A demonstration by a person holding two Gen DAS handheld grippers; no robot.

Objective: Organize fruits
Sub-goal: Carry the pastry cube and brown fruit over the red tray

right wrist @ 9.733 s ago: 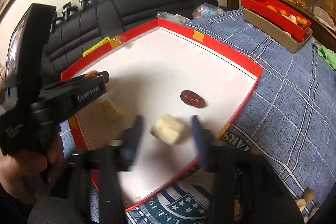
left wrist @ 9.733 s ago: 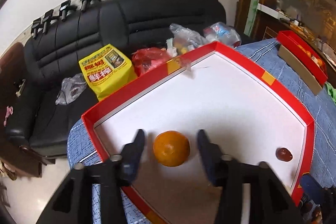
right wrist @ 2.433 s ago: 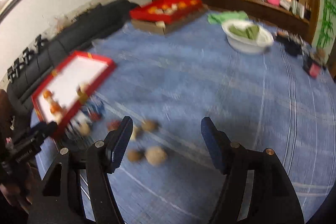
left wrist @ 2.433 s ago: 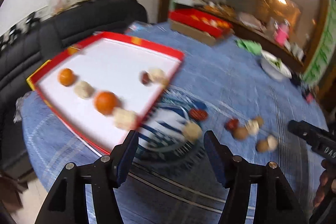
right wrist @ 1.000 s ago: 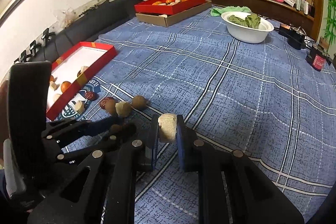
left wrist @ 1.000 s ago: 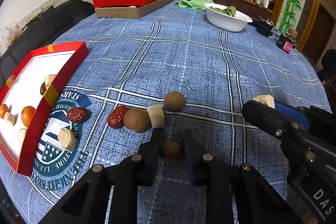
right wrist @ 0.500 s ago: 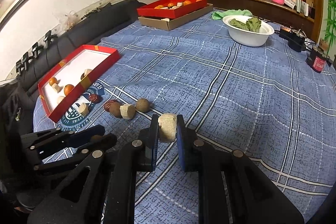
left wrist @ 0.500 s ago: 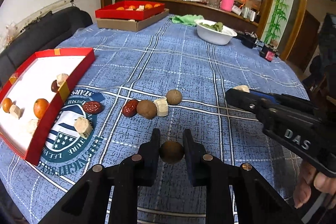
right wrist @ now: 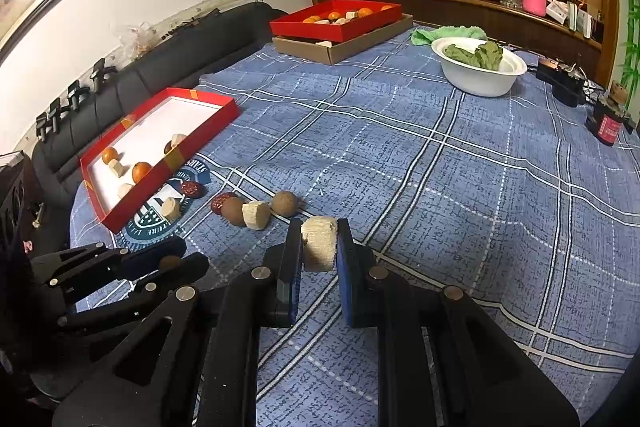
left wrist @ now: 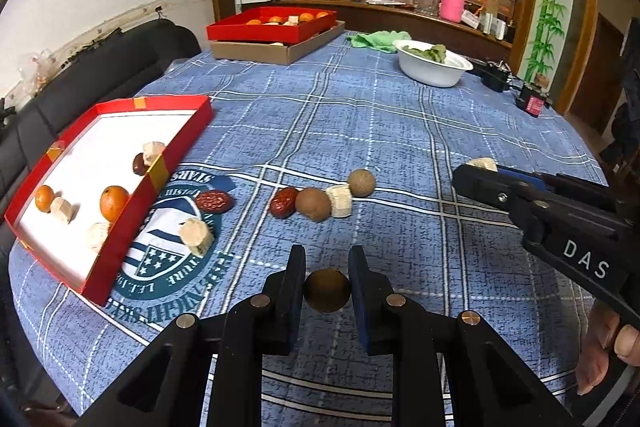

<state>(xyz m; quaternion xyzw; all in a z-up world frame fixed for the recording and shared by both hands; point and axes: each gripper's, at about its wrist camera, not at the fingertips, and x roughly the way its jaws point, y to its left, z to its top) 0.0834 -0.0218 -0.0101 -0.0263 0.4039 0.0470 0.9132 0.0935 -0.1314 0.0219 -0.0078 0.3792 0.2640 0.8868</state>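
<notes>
My left gripper (left wrist: 326, 259) is shut on a round brown fruit (left wrist: 327, 290), held just above the blue checked cloth. In the right wrist view my right gripper (right wrist: 319, 227) is shut on a pale beige chunk (right wrist: 318, 244). The left gripper (right wrist: 176, 257) shows at that view's lower left. A red tray (left wrist: 154, 179) at the left holds two oranges (left wrist: 114, 202), pale chunks and a dark date. Loose on the cloth lie two red dates (left wrist: 214, 201), two brown fruits (left wrist: 313, 203) and two pale chunks (left wrist: 340, 200).
A second red tray (left wrist: 272, 27) of fruit sits on a cardboard box at the table's far side. A white bowl (left wrist: 434, 69) of green leaves and a green cloth (left wrist: 380, 39) lie beyond. A black sofa (left wrist: 100, 75) borders the table's left edge.
My left gripper has lifted a little off the cloth with the brown fruit in it. The right gripper has stayed put with its pale chunk.
</notes>
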